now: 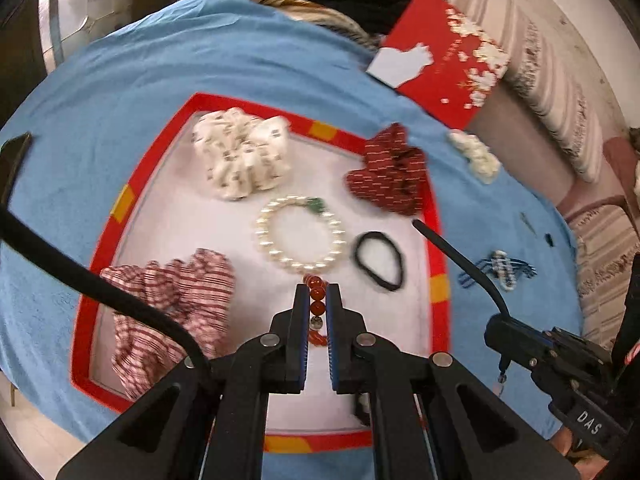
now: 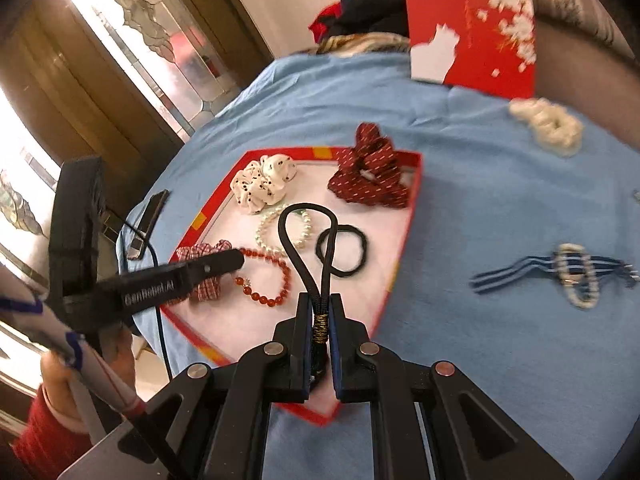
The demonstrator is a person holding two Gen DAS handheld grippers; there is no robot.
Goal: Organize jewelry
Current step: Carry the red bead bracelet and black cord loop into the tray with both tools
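Note:
A shallow red-rimmed tray [image 1: 438, 240] [image 2: 414, 196] with a white floor lies on a blue cloth. My left gripper [image 1: 317, 292] [image 2: 236, 258] is shut on a red bead bracelet [image 1: 316, 300] [image 2: 266, 276] low over the tray. My right gripper [image 2: 321, 300] [image 1: 418, 224] is shut on a black elastic hair tie [image 2: 308, 240] by its gold-wrapped joint, its loop hanging over the tray. In the tray lie a pearl bracelet [image 1: 300, 236] [image 2: 286, 228], a second black hair tie [image 1: 378, 260] [image 2: 344, 252], a white spotted scrunchie [image 1: 242, 152] [image 2: 262, 182], a red-and-white checked scrunchie [image 1: 172, 312] [image 2: 200, 256] and a dark red scrunchie [image 1: 390, 168] [image 2: 370, 168] on the far rim.
On the cloth to the right of the tray lie a blue-striped pearl hair clip [image 1: 500, 270] [image 2: 572, 276] and a cream scrunchie [image 1: 474, 154] [image 2: 548, 124]. A red box lid [image 1: 440, 60] [image 2: 472, 28] leans at the back. A phone [image 2: 148, 220] lies left of the tray.

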